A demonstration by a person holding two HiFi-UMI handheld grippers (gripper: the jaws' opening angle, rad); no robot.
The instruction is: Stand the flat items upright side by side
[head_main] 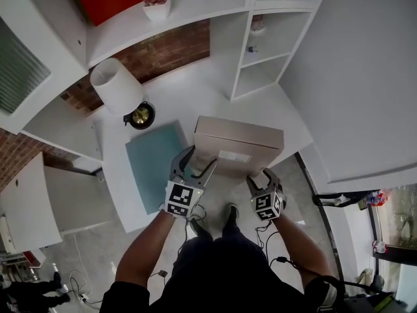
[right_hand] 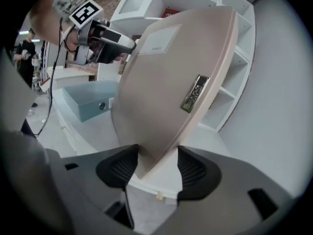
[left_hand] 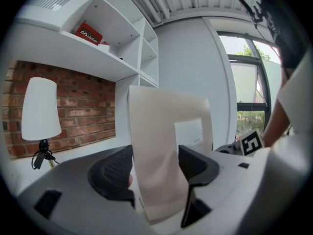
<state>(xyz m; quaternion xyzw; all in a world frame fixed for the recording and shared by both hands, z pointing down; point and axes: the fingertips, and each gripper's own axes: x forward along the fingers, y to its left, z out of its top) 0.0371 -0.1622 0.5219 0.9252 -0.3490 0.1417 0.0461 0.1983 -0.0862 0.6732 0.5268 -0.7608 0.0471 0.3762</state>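
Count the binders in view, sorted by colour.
Beige binder, gripped by the left tool and the right tool: 1
Blue binder, lying flat on the desk: 1
Total: 2

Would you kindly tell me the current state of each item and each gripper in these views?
beige box file: tilted, held along its near edge by both grippers.
teal box file: lying flat on the desk, untouched.
lamp: standing upright, appears unlit.
left gripper: fingers closed on the beige box file.
right gripper: fingers closed on a corner of the beige box file.
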